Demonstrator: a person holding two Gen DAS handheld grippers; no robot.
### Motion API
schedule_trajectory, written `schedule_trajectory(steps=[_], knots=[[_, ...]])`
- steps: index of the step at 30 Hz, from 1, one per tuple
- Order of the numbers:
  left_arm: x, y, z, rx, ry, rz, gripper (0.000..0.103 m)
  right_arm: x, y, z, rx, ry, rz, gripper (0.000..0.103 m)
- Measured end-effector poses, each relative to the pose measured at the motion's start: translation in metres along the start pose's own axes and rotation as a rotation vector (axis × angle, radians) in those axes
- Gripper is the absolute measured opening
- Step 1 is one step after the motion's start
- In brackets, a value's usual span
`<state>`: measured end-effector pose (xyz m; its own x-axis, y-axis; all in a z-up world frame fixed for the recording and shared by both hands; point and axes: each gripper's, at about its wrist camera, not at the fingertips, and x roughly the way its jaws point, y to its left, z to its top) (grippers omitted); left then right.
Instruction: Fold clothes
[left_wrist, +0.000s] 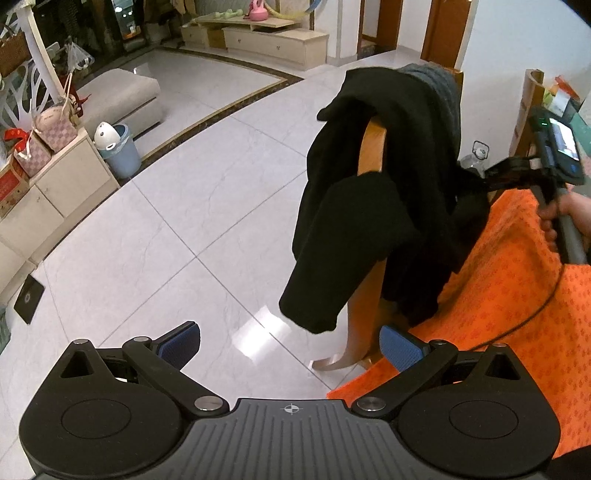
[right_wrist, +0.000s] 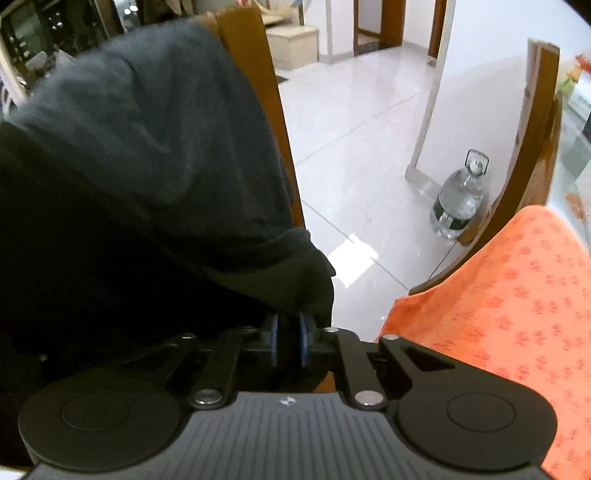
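cloth first: my right gripper (right_wrist: 287, 341) has its blue pads nearly together, pinching a fold of the black garment (right_wrist: 147, 206) right at the fingertips. my left gripper (left_wrist: 290, 345) hangs with its jaws spread wide and nothing between them, over the white tiled floor (left_wrist: 192, 206). just beyond it the same black garment (left_wrist: 376, 206) drapes over the back of a wooden chair (left_wrist: 371, 147), beside the orange cloth (left_wrist: 517, 295). farther off, a water bottle (right_wrist: 458, 199) stands on the floor by another chair.
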<state>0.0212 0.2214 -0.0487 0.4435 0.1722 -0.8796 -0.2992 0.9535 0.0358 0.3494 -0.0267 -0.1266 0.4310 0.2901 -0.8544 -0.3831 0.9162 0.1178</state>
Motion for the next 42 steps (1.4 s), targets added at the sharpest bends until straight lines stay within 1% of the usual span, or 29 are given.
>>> schedule_trajectory(steps=[4,6,9,12,13,18,19,22,24,26,28,31,34,38,42], knots=[[-0.006,-0.009,0.013,0.017,-0.025,-0.037,0.103,-0.064,-0.004,-0.008,0.004,-0.070,0.022,0.010],[-0.010,-0.015,0.019,0.037,-0.044,-0.065,0.103,-0.100,-0.006,-0.014,0.005,-0.111,0.017,0.010],[-0.016,-0.026,0.030,0.067,-0.072,-0.107,0.103,-0.158,-0.011,-0.027,0.019,-0.192,-0.007,0.009],[-0.022,-0.039,0.039,0.100,-0.098,-0.146,0.103,-0.225,-0.020,-0.041,0.064,-0.280,-0.038,0.007],[-0.025,-0.044,0.042,0.112,-0.106,-0.158,0.103,-0.246,-0.026,-0.047,0.079,-0.313,-0.050,0.004],[-0.042,-0.069,0.056,0.178,-0.150,-0.227,0.103,-0.337,-0.062,-0.072,0.138,-0.440,-0.098,0.002],[-0.044,-0.075,0.057,0.192,-0.155,-0.240,0.103,-0.353,-0.066,-0.078,0.143,-0.471,-0.142,0.000],[-0.049,-0.094,0.061,0.233,-0.166,-0.277,0.103,-0.407,-0.084,-0.094,0.166,-0.549,-0.291,0.000],[-0.052,-0.107,0.063,0.261,-0.173,-0.302,0.103,-0.436,-0.106,-0.110,0.209,-0.557,-0.344,0.000],[-0.055,-0.119,0.065,0.288,-0.180,-0.327,0.103,-0.458,-0.125,-0.130,0.243,-0.525,-0.383,0.000],[-0.051,-0.131,0.065,0.319,-0.172,-0.333,0.103,-0.466,-0.140,-0.152,0.274,-0.468,-0.400,0.000],[-0.043,-0.140,0.064,0.335,-0.155,-0.317,0.103,-0.463,-0.155,-0.180,0.317,-0.389,-0.409,0.000],[-0.034,-0.140,0.067,0.317,-0.137,-0.297,0.103,-0.451,-0.159,-0.207,0.359,-0.315,-0.399,0.000],[-0.026,-0.135,0.072,0.298,-0.120,-0.272,0.103,-0.422,-0.153,-0.225,0.398,-0.243,-0.345,0.001],[-0.021,-0.123,0.081,0.282,-0.116,-0.236,0.103,-0.385,-0.142,-0.227,0.404,-0.192,-0.277,0.002]])
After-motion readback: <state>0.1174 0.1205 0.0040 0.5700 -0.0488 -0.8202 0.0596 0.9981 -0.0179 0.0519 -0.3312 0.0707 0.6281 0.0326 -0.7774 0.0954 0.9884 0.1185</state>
